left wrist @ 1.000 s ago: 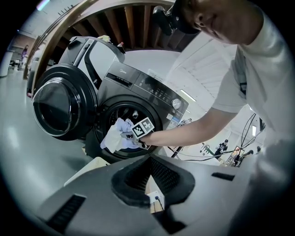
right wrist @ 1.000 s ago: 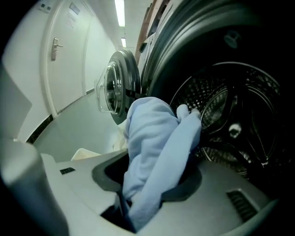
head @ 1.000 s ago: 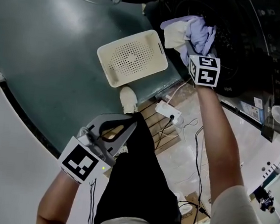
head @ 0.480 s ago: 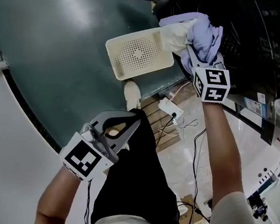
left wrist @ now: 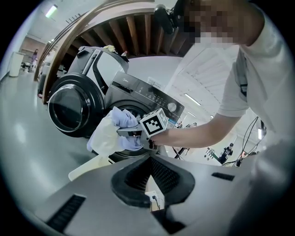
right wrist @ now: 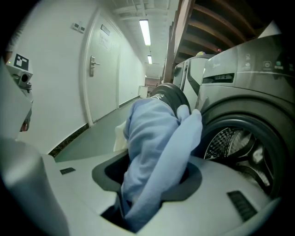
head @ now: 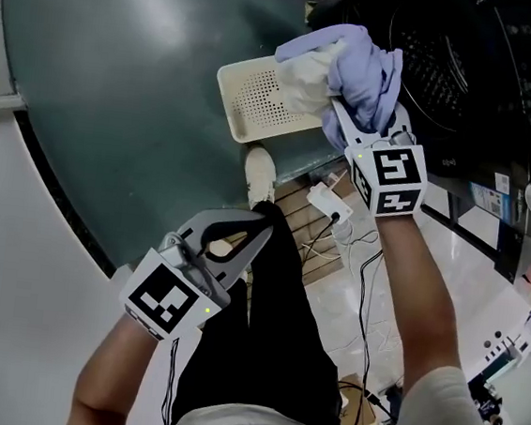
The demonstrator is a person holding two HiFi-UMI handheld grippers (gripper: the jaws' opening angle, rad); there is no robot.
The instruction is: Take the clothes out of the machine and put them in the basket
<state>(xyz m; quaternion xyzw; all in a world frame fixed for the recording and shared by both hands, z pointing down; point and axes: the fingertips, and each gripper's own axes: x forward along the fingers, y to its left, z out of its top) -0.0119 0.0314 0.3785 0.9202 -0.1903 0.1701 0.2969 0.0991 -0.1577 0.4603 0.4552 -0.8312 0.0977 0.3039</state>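
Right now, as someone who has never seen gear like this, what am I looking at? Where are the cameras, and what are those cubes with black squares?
There is no robot here. A person holds a two-jaw gripper in each hand, and the marker cubes are part of those grippers. The head view comes from a camera on the person's head, looking steeply down. The other two come from cameras riding on each gripper, looking along its jaws.

The right gripper is clamped on a bundle of clothes, pale blue and cream, in front of the open washing machine. The left gripper holds nothing, and its jaws look closed.

On the dark green floor lies a cream perforated basket, with nothing in the part that shows. A white power strip lies nearby.
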